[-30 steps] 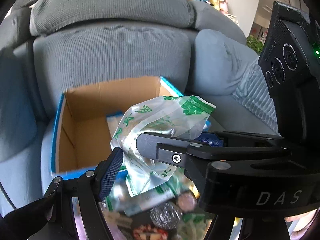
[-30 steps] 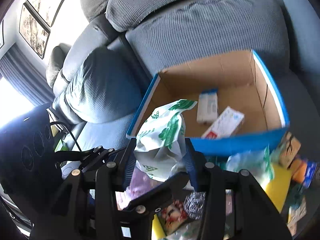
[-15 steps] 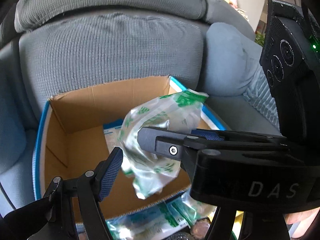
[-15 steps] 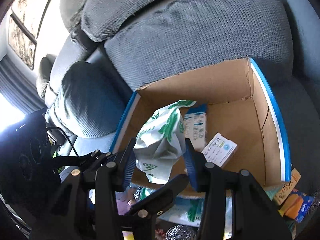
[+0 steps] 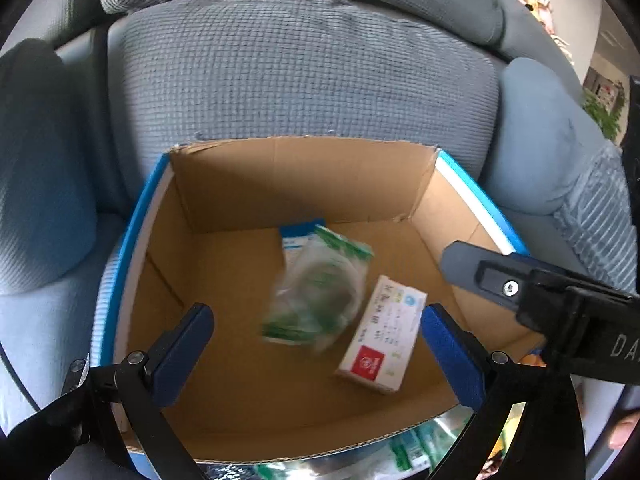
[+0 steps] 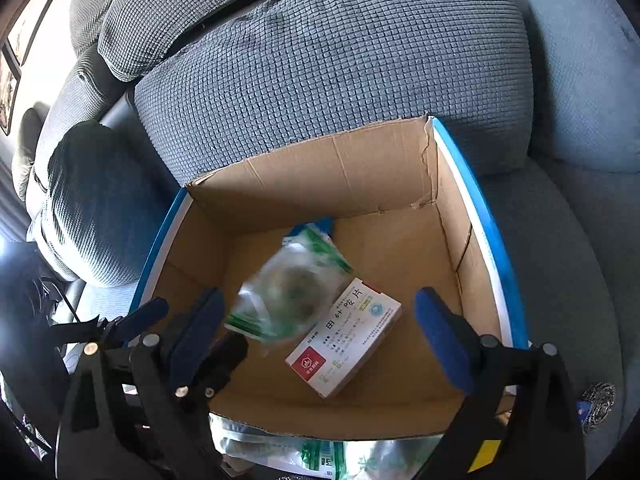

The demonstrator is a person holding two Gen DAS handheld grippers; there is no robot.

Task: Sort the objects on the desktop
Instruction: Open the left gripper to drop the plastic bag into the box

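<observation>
Left wrist view: the left gripper (image 5: 316, 320) is spread wide and holds nothing, low in the frame over the cardboard box (image 5: 404, 416). A blurred green-and-clear plastic bag (image 5: 320, 292) sits mid-frame inside the box, beside a white medicine carton (image 5: 382, 334) and over a blue-topped packet (image 5: 298, 238). Right wrist view: the right gripper (image 6: 320, 320) also gapes wide and empty above the same box. A steel scourer (image 6: 598, 400) shows at lower right, outside it.
</observation>
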